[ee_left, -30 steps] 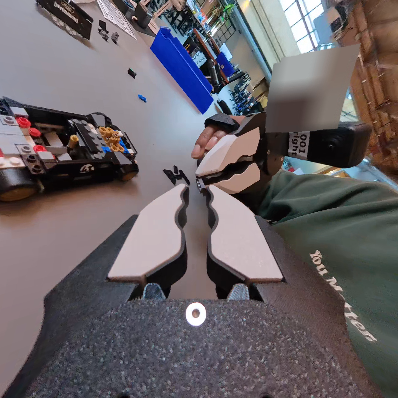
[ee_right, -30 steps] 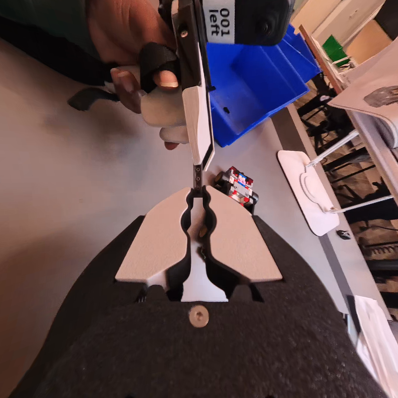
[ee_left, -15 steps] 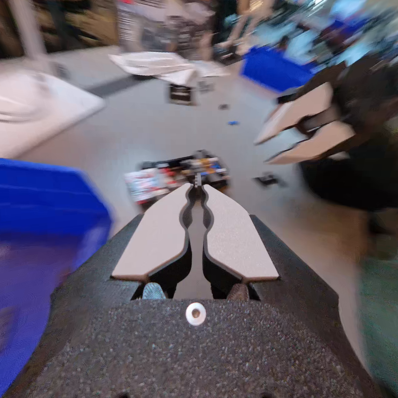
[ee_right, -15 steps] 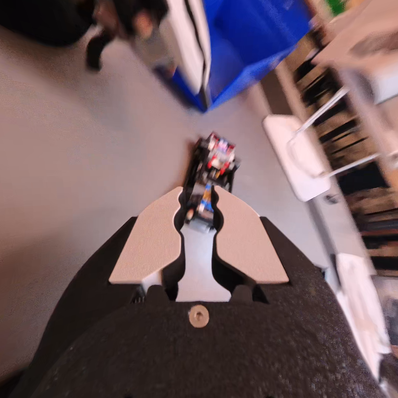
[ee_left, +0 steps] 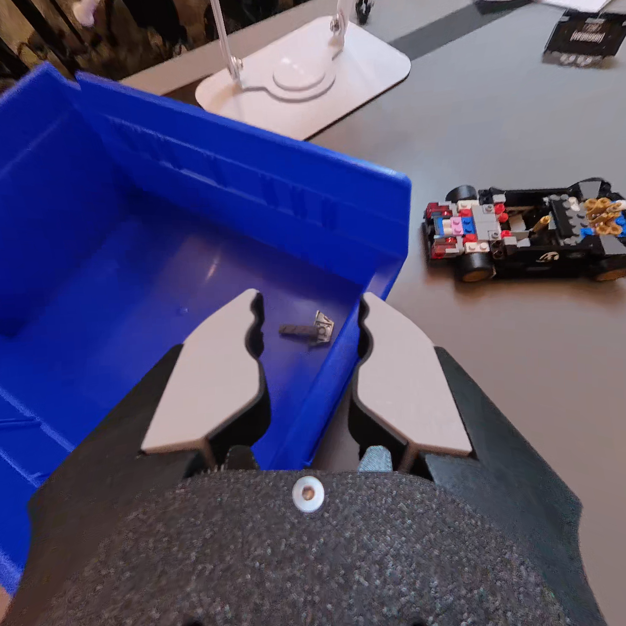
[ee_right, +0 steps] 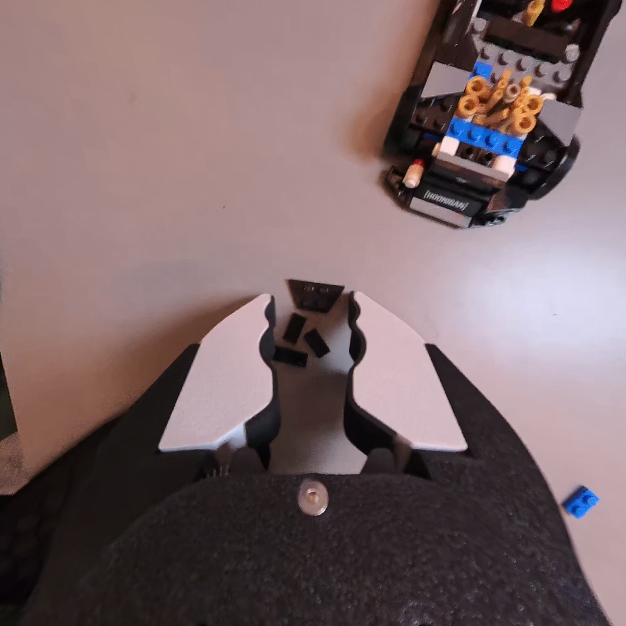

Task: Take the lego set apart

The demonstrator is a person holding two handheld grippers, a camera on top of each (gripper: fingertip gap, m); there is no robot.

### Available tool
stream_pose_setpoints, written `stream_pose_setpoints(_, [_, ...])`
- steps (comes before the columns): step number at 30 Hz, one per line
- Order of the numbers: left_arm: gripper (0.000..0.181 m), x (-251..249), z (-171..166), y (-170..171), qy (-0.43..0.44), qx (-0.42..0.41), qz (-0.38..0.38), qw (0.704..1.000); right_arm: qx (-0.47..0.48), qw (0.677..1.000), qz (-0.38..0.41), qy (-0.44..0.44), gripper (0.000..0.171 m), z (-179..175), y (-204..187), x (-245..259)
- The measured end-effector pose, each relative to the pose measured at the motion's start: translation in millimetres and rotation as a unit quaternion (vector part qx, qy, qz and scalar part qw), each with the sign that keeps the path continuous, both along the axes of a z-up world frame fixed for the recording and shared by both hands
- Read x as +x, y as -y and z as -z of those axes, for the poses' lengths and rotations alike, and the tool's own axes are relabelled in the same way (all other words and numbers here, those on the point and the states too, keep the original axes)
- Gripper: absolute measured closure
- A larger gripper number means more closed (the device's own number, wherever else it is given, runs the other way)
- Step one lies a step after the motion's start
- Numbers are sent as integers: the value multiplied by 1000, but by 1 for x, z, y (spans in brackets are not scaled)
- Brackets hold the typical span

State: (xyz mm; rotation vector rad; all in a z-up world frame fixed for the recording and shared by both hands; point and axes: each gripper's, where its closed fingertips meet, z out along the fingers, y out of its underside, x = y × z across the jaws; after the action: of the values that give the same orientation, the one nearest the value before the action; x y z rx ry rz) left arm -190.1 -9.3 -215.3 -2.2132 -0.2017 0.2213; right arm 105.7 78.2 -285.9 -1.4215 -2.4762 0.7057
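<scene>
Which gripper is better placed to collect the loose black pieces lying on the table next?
Likely the right gripper: its open jaws hang directly over the loose black pieces on the table. The left gripper is open over the blue bin, where a dark piece lies.

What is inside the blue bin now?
On the floor of the blue bin lies one small dark piece, near its right wall. The open left tongs cover the bin's near corner, so more may be hidden.

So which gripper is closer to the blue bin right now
Left. The left gripper hangs open over the blue bin's near corner. The right gripper is open above loose black pieces on the table; no bin shows there.
</scene>
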Motion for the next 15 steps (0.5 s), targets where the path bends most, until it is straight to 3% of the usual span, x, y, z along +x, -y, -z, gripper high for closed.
stream_pose_setpoints(2, [121, 5, -4, -2, 0, 11, 11, 1000, 11, 1000, 4, 0, 146, 0, -2, -3])
stream_pose_setpoints(5, [125, 27, -18, -8, 14, 51, 63, 997, 17, 1000, -11, -22, 148, -3, 3, -6])
stream_pose_setpoints(7, [135, 68, -30, -14, 86, 96, 143, 981, 14, 996, -23, -80, 148, -18, 12, -19])
stream_pose_setpoints(11, [141, 166, -38, -17, 325, 125, 290, 891, 66, 974, -16, -215, 148, -60, 26, -51])
stream_pose_setpoints(15, [144, 215, -24, -22, 445, 94, 322, 830, 111, 950, -24, -291, 148, -83, 50, -66])
